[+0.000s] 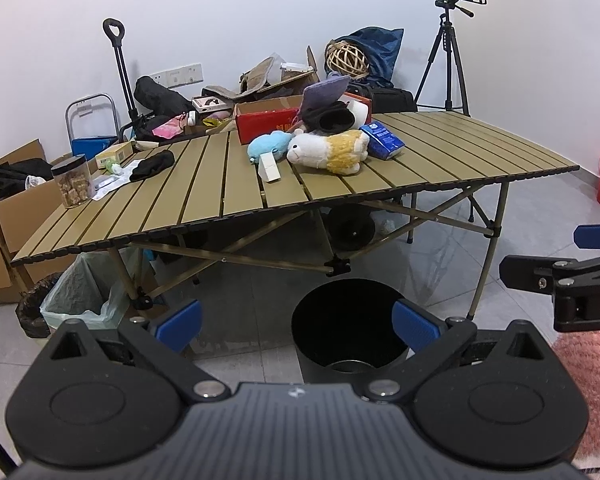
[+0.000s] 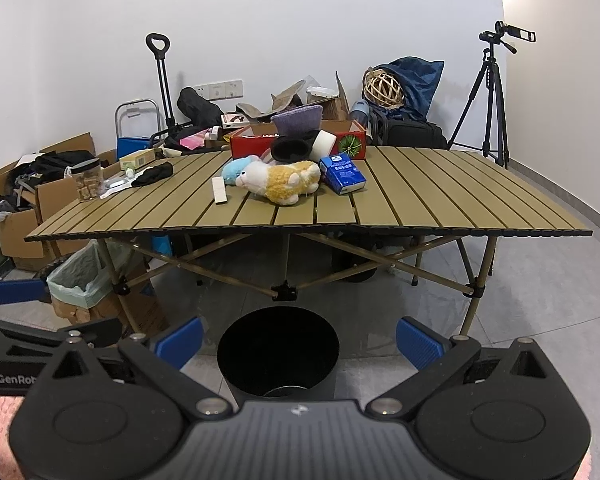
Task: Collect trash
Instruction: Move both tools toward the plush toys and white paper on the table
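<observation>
left tool released, empty, bottom centre | right tool released, empty, bottom centre | round black plastic bin on the floor, lower centre | slatted tan tabletop mid-frame: small white flat box, blue paper pack | risk: yellow-white plush sheep touches the pack, tool may snag it

So there's a bin on the floor in front of the slatted table, with a bag-lined box under the table's left end. On top, a plush toy sits mid-table, a carton just right of it, a jar far left, and a tripod behind the right end.
</observation>
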`<action>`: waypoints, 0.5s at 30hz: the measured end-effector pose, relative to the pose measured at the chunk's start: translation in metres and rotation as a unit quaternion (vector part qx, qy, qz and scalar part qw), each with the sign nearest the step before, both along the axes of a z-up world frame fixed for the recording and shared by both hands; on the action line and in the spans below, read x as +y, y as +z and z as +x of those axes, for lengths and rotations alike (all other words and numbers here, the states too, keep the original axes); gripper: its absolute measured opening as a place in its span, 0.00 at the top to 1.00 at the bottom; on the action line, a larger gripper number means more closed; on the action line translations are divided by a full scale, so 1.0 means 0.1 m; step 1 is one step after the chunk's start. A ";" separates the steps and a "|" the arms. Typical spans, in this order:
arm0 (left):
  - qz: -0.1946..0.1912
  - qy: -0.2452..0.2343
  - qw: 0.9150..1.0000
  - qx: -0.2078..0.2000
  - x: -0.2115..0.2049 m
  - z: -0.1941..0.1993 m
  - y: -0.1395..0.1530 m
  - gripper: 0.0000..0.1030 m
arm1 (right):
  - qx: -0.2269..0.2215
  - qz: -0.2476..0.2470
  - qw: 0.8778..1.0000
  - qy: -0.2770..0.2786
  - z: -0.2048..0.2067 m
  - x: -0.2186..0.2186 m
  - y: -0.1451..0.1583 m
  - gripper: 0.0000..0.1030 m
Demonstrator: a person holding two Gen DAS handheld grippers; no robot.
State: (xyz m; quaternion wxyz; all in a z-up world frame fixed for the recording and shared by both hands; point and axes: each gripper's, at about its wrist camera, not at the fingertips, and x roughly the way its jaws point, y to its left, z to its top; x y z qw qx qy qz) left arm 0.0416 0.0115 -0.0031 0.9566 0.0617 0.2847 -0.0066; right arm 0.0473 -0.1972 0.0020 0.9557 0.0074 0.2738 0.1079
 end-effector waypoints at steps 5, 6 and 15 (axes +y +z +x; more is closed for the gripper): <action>-0.004 0.002 1.000 0.003 0.04 0.13 -0.01 0.00 | 0.001 0.003 1.000 0.000 0.14 0.03 -0.03 0.00; -0.005 0.004 1.000 0.002 0.05 0.16 -0.01 0.00 | 0.001 0.004 1.000 -0.001 0.17 0.04 -0.03 0.00; -0.010 0.019 1.000 -0.010 0.11 0.49 0.06 0.00 | -0.007 0.018 1.000 -0.008 0.50 0.05 -0.03 0.00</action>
